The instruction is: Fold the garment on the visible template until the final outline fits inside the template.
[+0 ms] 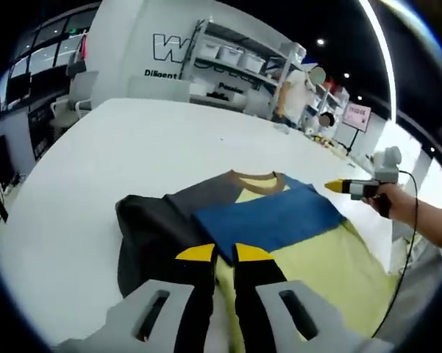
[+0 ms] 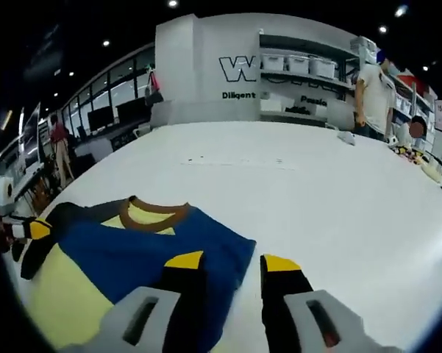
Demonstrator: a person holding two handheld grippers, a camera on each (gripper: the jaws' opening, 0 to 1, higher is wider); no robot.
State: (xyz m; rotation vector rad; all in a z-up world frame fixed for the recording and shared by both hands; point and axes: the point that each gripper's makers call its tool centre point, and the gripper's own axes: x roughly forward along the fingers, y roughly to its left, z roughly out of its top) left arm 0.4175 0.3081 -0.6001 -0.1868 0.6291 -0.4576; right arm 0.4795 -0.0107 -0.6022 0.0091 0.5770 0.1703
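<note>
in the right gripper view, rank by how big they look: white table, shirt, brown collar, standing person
1. table
2. shirt
3. Standing person and brown collar: they look about alike, and the person is far from the camera, so no ranking between them.

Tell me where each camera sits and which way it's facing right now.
Left gripper view: rides the left gripper, looking across the garment on the white table toward shelves; the right gripper and a hand show at right.
Right gripper view: rides the right gripper, over the garment's edge, facing the same shelves; the left gripper shows at left.
Shared: garment, table, shelving wall.
</note>
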